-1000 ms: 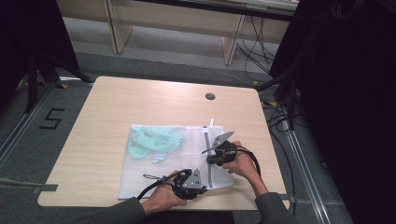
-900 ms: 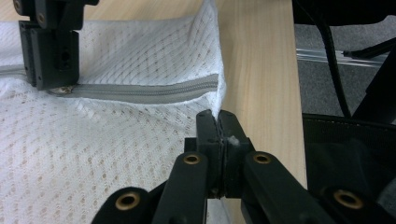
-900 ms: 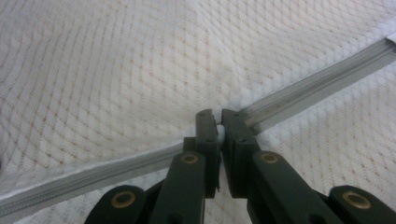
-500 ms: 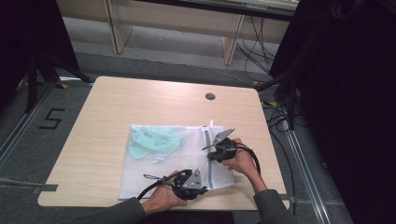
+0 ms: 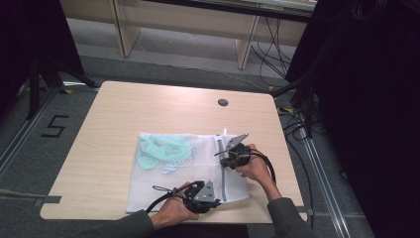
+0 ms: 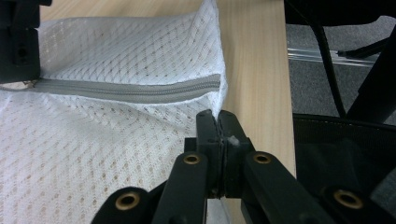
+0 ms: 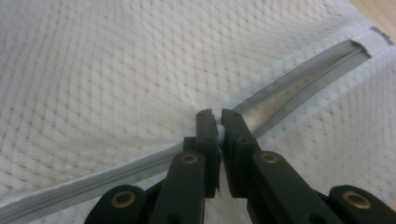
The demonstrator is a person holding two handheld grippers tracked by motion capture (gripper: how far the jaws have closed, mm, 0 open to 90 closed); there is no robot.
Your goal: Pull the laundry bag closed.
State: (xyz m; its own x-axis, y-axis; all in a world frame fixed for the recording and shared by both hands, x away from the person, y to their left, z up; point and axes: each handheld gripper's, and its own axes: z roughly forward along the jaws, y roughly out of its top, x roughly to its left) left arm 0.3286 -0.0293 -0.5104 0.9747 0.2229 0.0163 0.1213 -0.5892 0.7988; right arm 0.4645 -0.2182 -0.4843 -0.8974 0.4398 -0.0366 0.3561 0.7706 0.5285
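**White mesh bag pinned at two points on the table**

White mesh makes up the laundry bag (image 5: pixel 183 173), which lies flat on the wooden table (image 5: pixel 148 109), toward its near edge and right of the middle. Pale green cloth (image 5: pixel 161 151) shows through the netting at the bag's left end. A grey zipper (image 6: pixel 126 88) runs along the bag's right end, from the near edge of the table toward the far one.

The left gripper (image 5: pixel 214 201) sits at the bag's near right corner, close to the table's near edge. Its jaws are pressed together on the mesh just by the end of the zipper, with a fold of white netting caught between the tips.

The right gripper (image 5: pixel 223 152) rests farther up the same end of the bag. Its jaws are almost closed and pinch a small white piece on the zipper line; whether this is the pull or just fabric is unclear. Beyond the tips the zipper gapes slightly open.
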